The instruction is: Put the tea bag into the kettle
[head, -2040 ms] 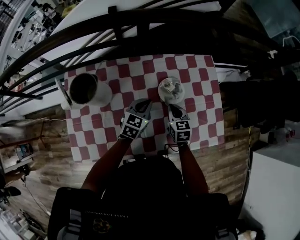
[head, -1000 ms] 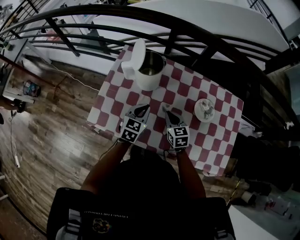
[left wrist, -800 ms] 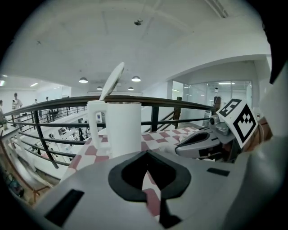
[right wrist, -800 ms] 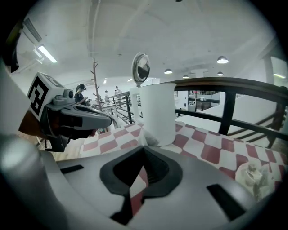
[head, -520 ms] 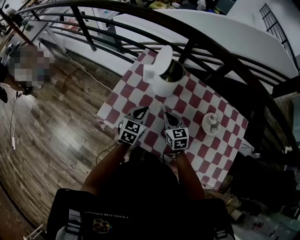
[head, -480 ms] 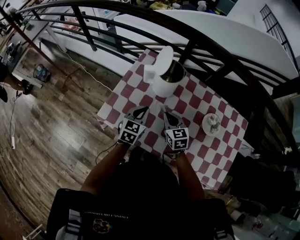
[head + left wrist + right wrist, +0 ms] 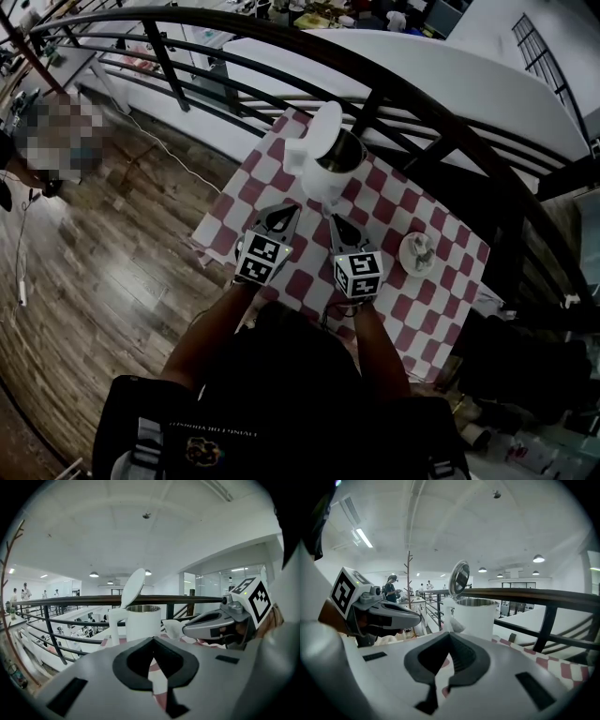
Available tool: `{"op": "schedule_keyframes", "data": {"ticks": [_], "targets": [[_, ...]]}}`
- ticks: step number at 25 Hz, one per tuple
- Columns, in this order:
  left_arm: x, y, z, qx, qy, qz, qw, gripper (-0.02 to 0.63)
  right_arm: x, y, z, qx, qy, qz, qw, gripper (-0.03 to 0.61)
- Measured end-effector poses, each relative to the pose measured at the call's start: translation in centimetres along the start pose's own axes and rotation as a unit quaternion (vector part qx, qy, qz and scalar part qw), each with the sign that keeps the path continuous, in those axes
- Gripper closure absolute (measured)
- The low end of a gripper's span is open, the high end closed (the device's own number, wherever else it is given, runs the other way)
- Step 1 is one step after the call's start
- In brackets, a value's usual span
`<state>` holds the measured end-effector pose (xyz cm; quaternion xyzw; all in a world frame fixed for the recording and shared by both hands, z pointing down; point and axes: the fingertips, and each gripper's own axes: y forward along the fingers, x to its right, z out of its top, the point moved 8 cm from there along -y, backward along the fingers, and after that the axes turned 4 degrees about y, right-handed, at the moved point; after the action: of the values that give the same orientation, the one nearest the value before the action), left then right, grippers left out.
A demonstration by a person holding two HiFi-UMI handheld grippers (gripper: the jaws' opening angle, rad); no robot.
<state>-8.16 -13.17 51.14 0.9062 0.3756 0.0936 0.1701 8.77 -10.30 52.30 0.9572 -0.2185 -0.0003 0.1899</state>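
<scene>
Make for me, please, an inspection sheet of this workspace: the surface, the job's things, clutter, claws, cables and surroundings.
Surface: table under a red and white checked cloth, lying flat.
Job's things: white kettle on the cloth's far side, lid up; tea bag held in front of the kettle, not in it.
Clutter: small white dish on the cloth, right of the kettle in the head view; contents unclear.
Claws: right claw shut on the tea bag; left claw shut, empty, beside it.
Cables: thin cord on the floor left of the table.
Surroundings: black railing behind the table; wooden floor.
</scene>
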Motion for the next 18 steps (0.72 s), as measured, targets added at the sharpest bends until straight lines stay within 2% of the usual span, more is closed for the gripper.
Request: {"op": "schedule_keyframes", "data": {"ticks": [5,11,18], "targets": [[-0.7,0.0,2.3,0.022,0.013,0.0,0.9997,0.611,0.8,-0.4,2.9,0.035,-0.005,-0.014,0.999,0.568],[-2.4,0.5,5.3,0.054,0.026,0.018,0.998,0.611,2.3,-0.6,6.9,0.083,-0.015,-0.029,0.996,0.568],[-4.0,1.3,7.3,0.071,0.025,0.036,0.9965,0.611,3.9,1.1,10.4,0.108,-0.028,-0.036,0.993,0.568]]}}
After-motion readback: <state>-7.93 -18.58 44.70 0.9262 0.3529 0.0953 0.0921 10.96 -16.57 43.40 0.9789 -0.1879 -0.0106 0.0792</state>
